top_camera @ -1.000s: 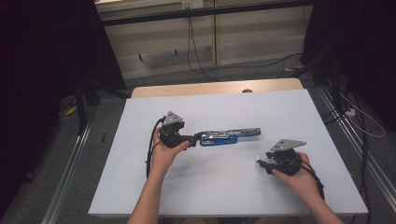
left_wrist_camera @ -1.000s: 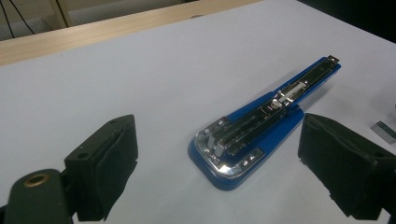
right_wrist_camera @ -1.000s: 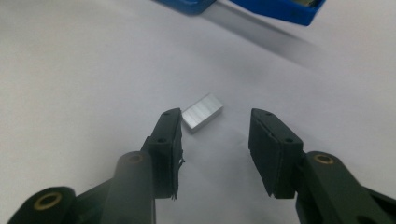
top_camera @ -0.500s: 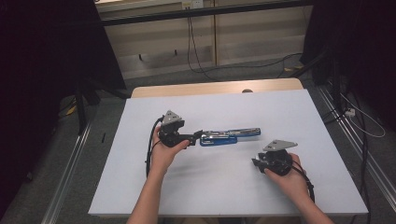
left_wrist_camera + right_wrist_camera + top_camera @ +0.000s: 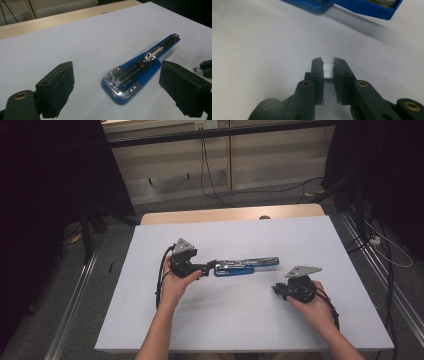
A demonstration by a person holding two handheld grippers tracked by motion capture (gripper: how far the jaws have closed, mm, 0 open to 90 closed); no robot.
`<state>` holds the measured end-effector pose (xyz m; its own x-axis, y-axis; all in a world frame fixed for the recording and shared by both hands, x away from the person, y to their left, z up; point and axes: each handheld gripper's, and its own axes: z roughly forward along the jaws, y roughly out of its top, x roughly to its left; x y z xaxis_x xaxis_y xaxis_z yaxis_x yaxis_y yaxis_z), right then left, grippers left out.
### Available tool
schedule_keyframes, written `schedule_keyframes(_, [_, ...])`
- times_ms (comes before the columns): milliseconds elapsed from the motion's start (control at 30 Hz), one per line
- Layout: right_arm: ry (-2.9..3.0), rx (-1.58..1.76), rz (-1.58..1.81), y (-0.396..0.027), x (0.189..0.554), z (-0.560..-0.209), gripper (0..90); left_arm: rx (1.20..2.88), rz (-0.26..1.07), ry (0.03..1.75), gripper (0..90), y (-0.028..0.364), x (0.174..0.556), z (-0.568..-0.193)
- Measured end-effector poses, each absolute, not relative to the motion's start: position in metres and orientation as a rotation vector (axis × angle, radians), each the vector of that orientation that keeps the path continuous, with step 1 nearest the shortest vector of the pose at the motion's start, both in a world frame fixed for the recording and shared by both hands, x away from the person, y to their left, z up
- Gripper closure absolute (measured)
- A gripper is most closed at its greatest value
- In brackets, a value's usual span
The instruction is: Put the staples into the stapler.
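Note:
A blue stapler lies swung open flat in the middle of the white table, with its metal staple channel facing up. My left gripper rests at the stapler's left end. It is open, its pads standing wide on either side of that end without touching it. My right gripper sits low on the table to the stapler's right. Its jaws have just been closing, and they now pinch a short strip of staples between their tips. The stapler's blue edge lies just beyond.
A wooden strip runs along the table's far edge. Cables lie on the floor behind it. Metal rails flank the table on both sides. The tip of the right gripper shows at the right edge of the left gripper view.
The right gripper's jaws have narrowed onto the staple strip and the hand has shifted slightly left. The left gripper and the stapler have not moved.

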<state>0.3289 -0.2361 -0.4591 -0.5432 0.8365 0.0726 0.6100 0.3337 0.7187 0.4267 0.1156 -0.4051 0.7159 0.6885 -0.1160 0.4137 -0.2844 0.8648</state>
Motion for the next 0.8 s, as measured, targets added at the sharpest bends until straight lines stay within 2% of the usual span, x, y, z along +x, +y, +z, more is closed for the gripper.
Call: schedule_keyframes(800, [2.399, 1.038, 1.152, -0.228, 0.35, -0.429, 79.5, 1.925, 0.312, 0.844, 9.2, 0.138, 0.411, -0.406])
